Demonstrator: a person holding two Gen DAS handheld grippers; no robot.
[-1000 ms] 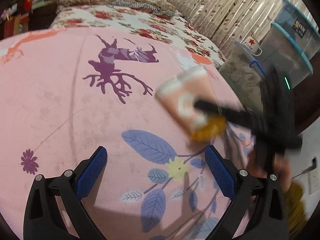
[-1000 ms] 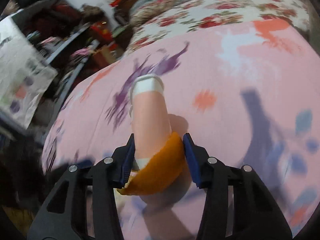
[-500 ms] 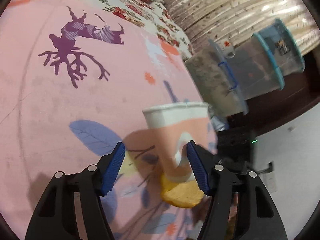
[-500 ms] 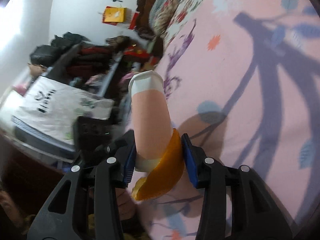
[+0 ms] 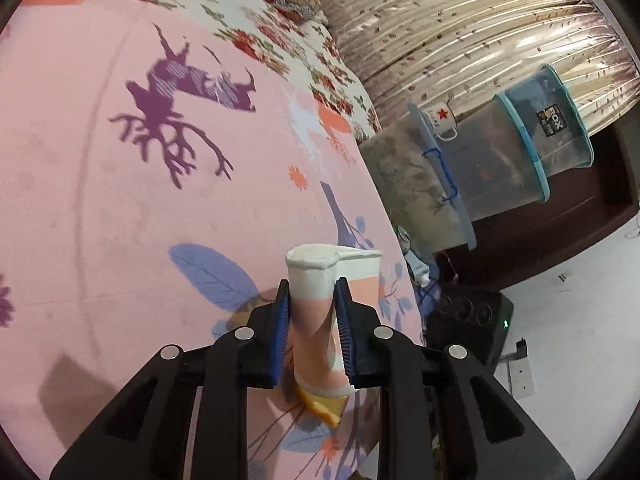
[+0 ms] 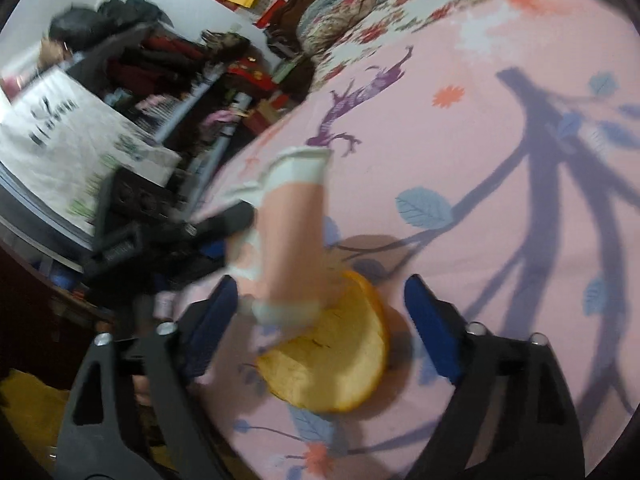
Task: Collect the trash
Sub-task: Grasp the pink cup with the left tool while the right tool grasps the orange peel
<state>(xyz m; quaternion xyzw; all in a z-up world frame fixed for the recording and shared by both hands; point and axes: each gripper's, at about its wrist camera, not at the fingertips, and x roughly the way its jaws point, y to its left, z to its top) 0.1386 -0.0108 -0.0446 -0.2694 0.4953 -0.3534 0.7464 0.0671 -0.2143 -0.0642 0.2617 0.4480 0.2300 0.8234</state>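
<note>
A pink-and-white paper cup [image 5: 320, 312] is squeezed flat between the blue pads of my left gripper [image 5: 312, 320], held above the pink patterned bedspread [image 5: 120, 220]. An orange peel [image 5: 322, 410] shows just under the cup's base. In the right wrist view the same cup [image 6: 288, 232] stands between the spread fingers of my right gripper [image 6: 320, 312], which is open and does not grip it. The orange peel [image 6: 336, 364] lies below the cup between those fingers. The left gripper's black body [image 6: 160, 232] reaches in from the left.
Stacked clear storage bins [image 5: 500, 168] with a star mug [image 5: 440, 120] stand right of the bed, before a curtain. A black device with a green light [image 5: 472, 320] sits on the floor. Cluttered shelves and a white printed bag [image 6: 68, 140] lie past the bed's other side.
My left gripper has shut on the paper cup and crushed it. My right gripper has opened and let go of the cup and peel.
</note>
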